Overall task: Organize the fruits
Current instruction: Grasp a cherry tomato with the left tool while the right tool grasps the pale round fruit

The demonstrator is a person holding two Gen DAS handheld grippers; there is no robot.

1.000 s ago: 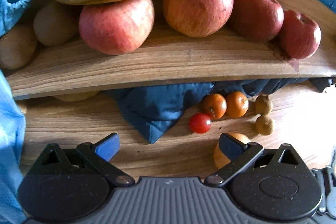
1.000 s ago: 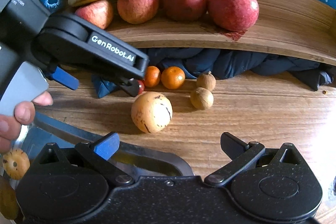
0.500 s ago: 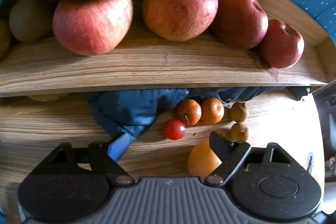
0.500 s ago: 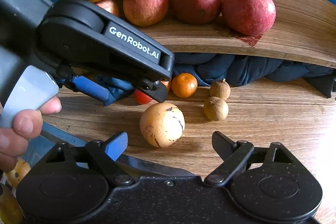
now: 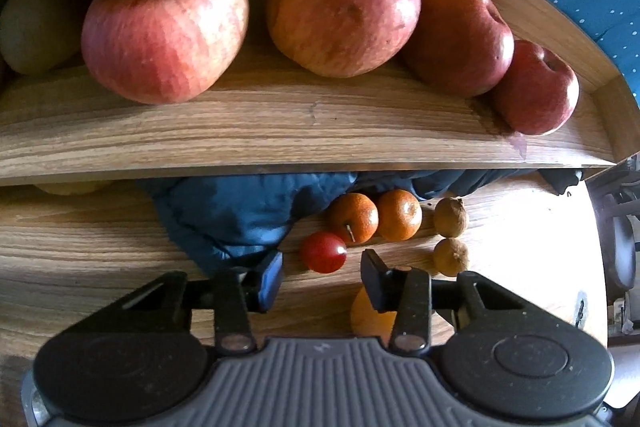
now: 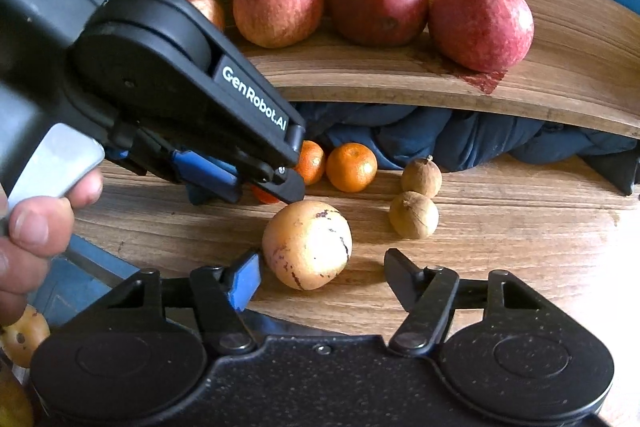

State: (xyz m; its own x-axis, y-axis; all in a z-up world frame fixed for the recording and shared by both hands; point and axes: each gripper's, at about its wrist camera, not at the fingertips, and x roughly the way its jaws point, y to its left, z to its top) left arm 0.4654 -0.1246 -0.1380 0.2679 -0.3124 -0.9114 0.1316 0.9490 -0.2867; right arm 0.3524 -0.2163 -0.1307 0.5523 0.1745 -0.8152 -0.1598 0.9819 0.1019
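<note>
Though unclasped, tomato between left claw tips

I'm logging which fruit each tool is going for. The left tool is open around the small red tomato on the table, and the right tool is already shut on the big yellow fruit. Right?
Not quite. The right tool is open, not shut: in the right wrist view its fingers stand apart beside the big yellow fruit. The left tool is open at the small red tomato.

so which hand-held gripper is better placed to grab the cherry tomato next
Left. The left hand-held gripper is open with the cherry tomato lined up just ahead of its fingertips. The right hand-held gripper faces the large yellow fruit instead.
</note>
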